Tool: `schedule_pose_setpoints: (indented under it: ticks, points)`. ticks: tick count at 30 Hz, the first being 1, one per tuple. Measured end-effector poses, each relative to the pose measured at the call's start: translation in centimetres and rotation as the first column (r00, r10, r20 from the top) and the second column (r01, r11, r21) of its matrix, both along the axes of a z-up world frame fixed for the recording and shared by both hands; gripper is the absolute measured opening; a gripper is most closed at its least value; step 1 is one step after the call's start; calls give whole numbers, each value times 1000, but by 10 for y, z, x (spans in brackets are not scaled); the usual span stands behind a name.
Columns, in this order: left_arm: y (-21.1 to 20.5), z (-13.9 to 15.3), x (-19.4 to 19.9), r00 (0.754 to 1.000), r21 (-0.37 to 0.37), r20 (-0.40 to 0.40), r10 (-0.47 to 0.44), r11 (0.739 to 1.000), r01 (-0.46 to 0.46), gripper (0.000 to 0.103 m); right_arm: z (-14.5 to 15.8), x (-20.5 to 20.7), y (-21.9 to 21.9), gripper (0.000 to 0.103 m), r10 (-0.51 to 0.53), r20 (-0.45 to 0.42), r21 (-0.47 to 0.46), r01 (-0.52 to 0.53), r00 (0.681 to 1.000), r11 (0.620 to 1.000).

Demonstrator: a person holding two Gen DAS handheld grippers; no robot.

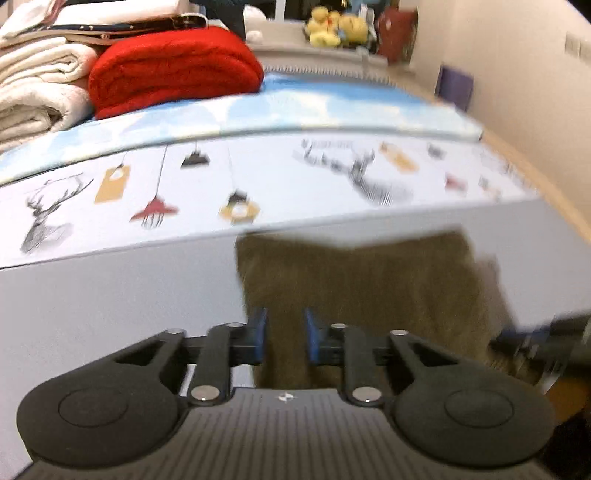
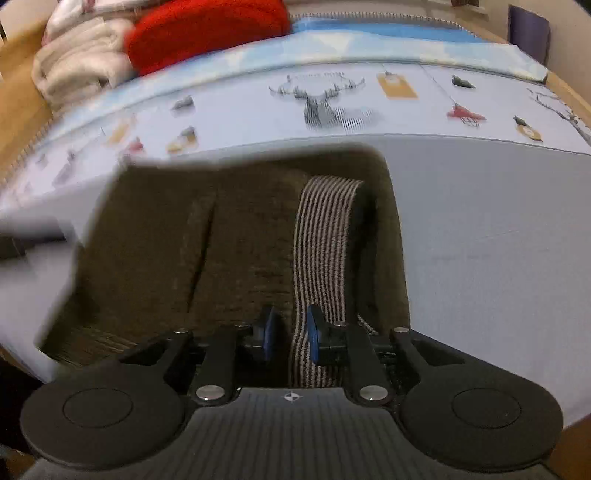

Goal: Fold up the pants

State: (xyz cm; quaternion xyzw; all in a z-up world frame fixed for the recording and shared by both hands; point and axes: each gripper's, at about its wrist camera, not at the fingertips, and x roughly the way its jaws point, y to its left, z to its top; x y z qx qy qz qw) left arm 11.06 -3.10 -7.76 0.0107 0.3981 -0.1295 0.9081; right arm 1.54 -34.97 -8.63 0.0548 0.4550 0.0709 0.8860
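Brown pants (image 1: pixel 369 288) lie on a pale grey sheet (image 1: pixel 110 295), blurred in the left wrist view. My left gripper (image 1: pixel 286 332) sits over their left part, its blue pads a narrow gap apart with brown cloth filling that gap. In the right wrist view the pants (image 2: pixel 166 240) show a striped elastic waistband (image 2: pixel 325 229) turned outward. That band runs down between the pads of my right gripper (image 2: pixel 291 332) and lies against the right pad, with dark cloth at the left pad. Both grippers point down at the cloth.
Beyond the pants lies a printed cloth (image 1: pixel 184 184) with deer and lamps, then a blue strip (image 1: pixel 314 107). A folded red blanket (image 1: pixel 173 70) and white towels (image 1: pixel 33 88) are stacked at the back left. Yellow plush toys (image 1: pixel 332 26) stand at the far end, and a wall (image 1: pixel 517 55) is on the right.
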Motion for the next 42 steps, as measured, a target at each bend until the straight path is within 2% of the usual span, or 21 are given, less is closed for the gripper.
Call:
schedule_pose_setpoints:
  ticks: [3,6,8,10,11,14,18,20,22,23,25,26,27,29,30,31,33,35,37,40,42]
  points:
    - [-3,13,29,999,-9,25,-48,999,48,18,2,-2,-7,19,-20,-12,50,21,1000,999]
    - [-9,4,58,995,-2,33,-98,995,98,4,3,1,-14,19,-31,-14,68,32,999,997]
    - [-13,-23,75,989,6,-49,-137,991,137,4,2,-3,-10,19,-23,-6,54,23,1000,998]
    - [-15,-61,89,976,77,-194,-98,990,115,4,-2,-4,-3,19,-12,0,43,12,1000,999]
    - [-15,-66,91,976,88,-206,-74,992,93,4,-2,-3,-3,19,-3,5,51,3,1000,999]
    - [-17,-46,84,982,80,-164,-88,992,102,4,0,-1,-6,19,-10,14,65,9,1000,998]
    - [-13,-19,55,957,-63,-133,-256,966,250,7,16,-6,-16,24,-54,113,148,37,992,988]
    - [-18,-21,35,904,-102,-157,-397,917,385,10,13,-3,-15,28,-64,93,110,54,994,992]
    - [-29,-38,10,787,-97,-231,-572,818,566,26,2,3,-12,28,-65,31,81,63,997,995]
    - [-35,-50,-2,728,-57,-273,-629,766,640,27,-2,4,-9,28,-60,18,56,59,998,997]
    - [-42,-58,-24,697,73,-234,-678,702,708,27,0,6,0,28,-37,20,25,37,999,999]
    - [-42,-55,-23,704,63,-231,-672,711,700,27,2,6,2,28,-39,28,22,38,999,999]
    - [-38,-52,-16,728,23,-231,-645,745,667,29,5,7,2,29,-50,37,31,49,998,998]
    - [-23,-43,1,820,-17,-198,-537,838,545,48,10,9,-6,29,-101,62,86,95,993,992]
    - [-14,-40,12,878,-22,-177,-445,893,449,69,11,10,-12,29,-126,69,122,117,990,986]
    - [-5,-40,22,914,-39,-172,-367,930,365,85,11,11,-18,29,-143,68,150,132,987,980]
    - [13,-48,43,954,-97,-227,-196,979,178,88,9,15,-25,29,-156,53,183,144,986,973]
    - [26,-62,57,938,-146,-333,-92,988,45,88,11,15,-29,31,-160,67,201,143,985,969]
    - [33,-77,64,907,-162,-419,-27,986,-46,88,19,12,-32,50,-191,110,181,170,975,969]
    - [33,-91,71,880,-186,-475,-8,978,-92,88,26,9,-49,63,-267,154,217,231,951,948]
    - [33,-93,75,870,-204,-493,-14,974,-100,88,18,16,-57,68,-300,107,189,277,948,942]
